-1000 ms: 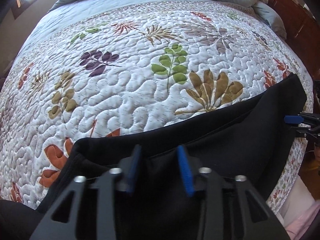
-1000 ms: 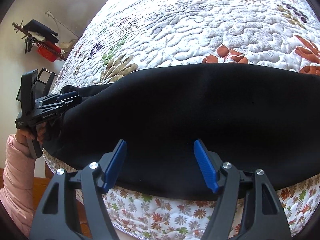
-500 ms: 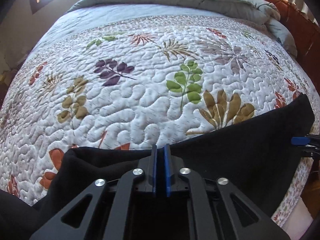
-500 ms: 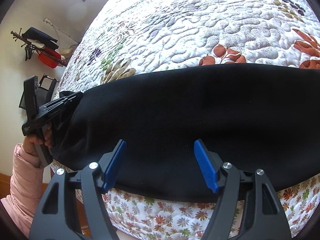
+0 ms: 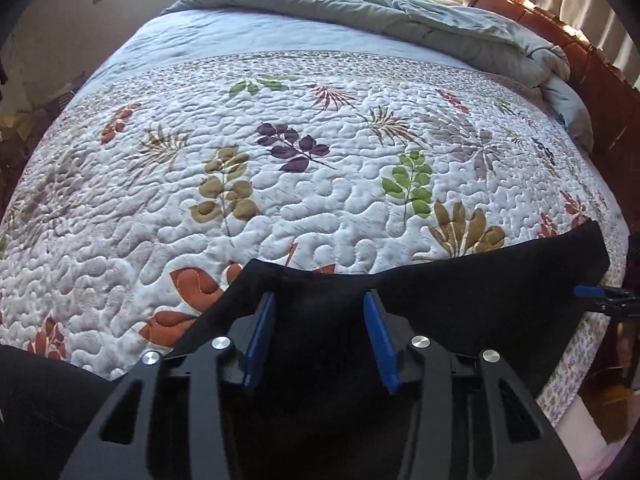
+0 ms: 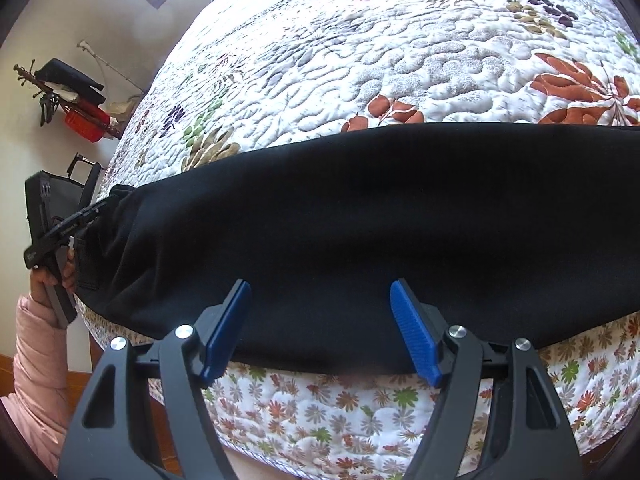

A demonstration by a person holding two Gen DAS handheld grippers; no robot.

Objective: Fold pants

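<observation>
The black pants (image 6: 360, 216) are seen laid out in a long band across the near edge of the bed's floral quilt (image 6: 400, 48), with their lower border hanging slightly over the quilt's side drop. In the left wrist view, the same pants (image 5: 480, 292) are seen running from beneath the left gripper (image 5: 320, 312) out toward the quilt's right-hand corner, where their far end forms a raised point. The left gripper's jaws are opening; its blue pads (image 5: 260, 332) are spread apart over a bunched end of the pants, and the cloth is seen between them without being pressed by either pad. The right gripper (image 6: 320, 304) is held with its jaws parted wide and still widening slightly, above the middle of the pants near the quilt's edge; no cloth is pinched by its blue pads (image 6: 412, 328). In the right wrist view, the left gripper (image 6: 72, 224) is seen at the pants' left end, gripped by a hand (image 6: 48, 276) in a pink sleeve (image 6: 36, 352). A rumpled grey comforter (image 5: 440, 20) is piled at the quilt's far end, against a wooden headboard (image 5: 592, 72).
</observation>
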